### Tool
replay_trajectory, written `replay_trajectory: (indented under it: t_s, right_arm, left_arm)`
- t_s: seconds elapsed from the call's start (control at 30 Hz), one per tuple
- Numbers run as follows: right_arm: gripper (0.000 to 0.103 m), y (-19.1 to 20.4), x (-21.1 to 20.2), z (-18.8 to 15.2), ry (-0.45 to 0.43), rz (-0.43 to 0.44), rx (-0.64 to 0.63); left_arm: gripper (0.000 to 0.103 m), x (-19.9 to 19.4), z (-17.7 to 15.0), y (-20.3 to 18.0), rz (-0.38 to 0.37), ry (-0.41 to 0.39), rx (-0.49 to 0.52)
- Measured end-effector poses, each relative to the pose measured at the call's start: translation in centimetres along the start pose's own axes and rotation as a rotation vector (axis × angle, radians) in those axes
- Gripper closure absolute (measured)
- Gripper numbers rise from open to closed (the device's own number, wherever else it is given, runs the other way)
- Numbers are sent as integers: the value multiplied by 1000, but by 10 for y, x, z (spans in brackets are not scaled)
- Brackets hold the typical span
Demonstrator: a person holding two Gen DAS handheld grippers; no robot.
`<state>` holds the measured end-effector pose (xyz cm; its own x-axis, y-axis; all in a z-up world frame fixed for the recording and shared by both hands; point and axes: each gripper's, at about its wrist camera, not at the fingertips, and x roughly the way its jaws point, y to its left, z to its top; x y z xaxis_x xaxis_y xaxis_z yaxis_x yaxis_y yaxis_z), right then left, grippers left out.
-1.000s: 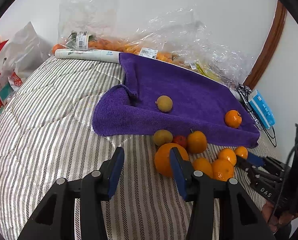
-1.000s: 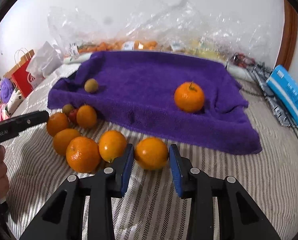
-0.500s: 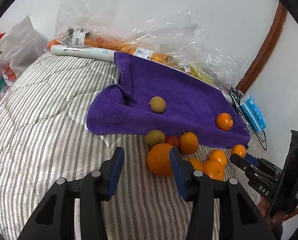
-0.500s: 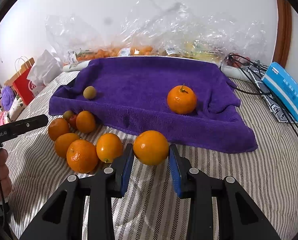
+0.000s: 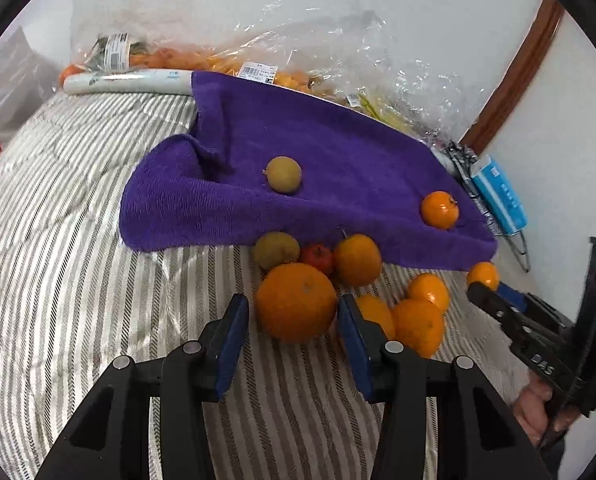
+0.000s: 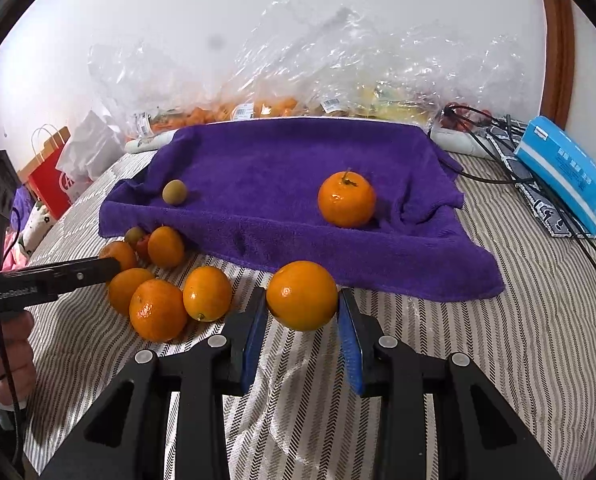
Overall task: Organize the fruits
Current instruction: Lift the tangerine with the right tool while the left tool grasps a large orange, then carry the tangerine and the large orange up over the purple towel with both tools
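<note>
A purple towel (image 5: 338, 152) (image 6: 277, 160) lies on the striped bedcover (image 5: 77, 280). It carries a brownish round fruit (image 5: 283, 174) (image 6: 174, 192) and a stemmed orange (image 5: 440, 209) (image 6: 346, 199). Several oranges, a small red fruit (image 5: 317, 258) and a second brownish fruit (image 5: 275, 250) cluster in front of it. My left gripper (image 5: 293, 328) (image 6: 109, 266) stands open around the biggest orange (image 5: 295, 302), with a gap at the left pad. My right gripper (image 6: 302, 312) (image 5: 488, 284) is shut on an orange (image 6: 302, 295) (image 5: 482, 275) near the towel's front edge.
Clear plastic bags of produce (image 6: 298, 92) line the wall behind the towel, with a white roll (image 5: 129, 82) at their left end. A blue box (image 6: 566, 176) and black cables (image 6: 498, 152) lie at the right. A red paper bag (image 6: 51, 180) stands past the bed's left edge.
My left gripper has shifted toward the fruit pile, so the biggest orange now sits between its fingers instead of behind the right one. The right gripper still holds its orange.
</note>
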<state>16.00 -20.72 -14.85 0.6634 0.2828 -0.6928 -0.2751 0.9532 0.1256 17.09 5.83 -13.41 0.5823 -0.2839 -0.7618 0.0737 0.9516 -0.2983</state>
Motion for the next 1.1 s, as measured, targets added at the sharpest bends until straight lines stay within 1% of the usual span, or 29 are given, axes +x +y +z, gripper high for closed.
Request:
replay_trajectory:
  t_s: [0.03,0.17,0.33,0.5,0.77,0.97,1.1]
  right_arm:
    - [68,0,-1,0,-1,-4,-3]
    - [68,-2,-2,-1,-4,-5,-3]
    - [68,-2,-1,-2,3,-3,-1]
    - [68,1,1,-3,12,1,-15]
    - [68,0,0,-4,3,21,-3]
    - [68,4,-3,-3,-14,44,-11]
    - [68,0,-3,-1,-7,48,28]
  left_arm:
    - [63,2,1,-3,12,4,11]
    - [63,7,3,-13,66,-1,56]
    - [63,8,4,-11,64,-16,41]
    - [64,6,3,-14,79,-27,62]
    - [64,-17,4,-11,54,-115,54]
    - [64,-28,6,-5,39,-149,27]
    - [64,-34,6,-2,27,-165,10]
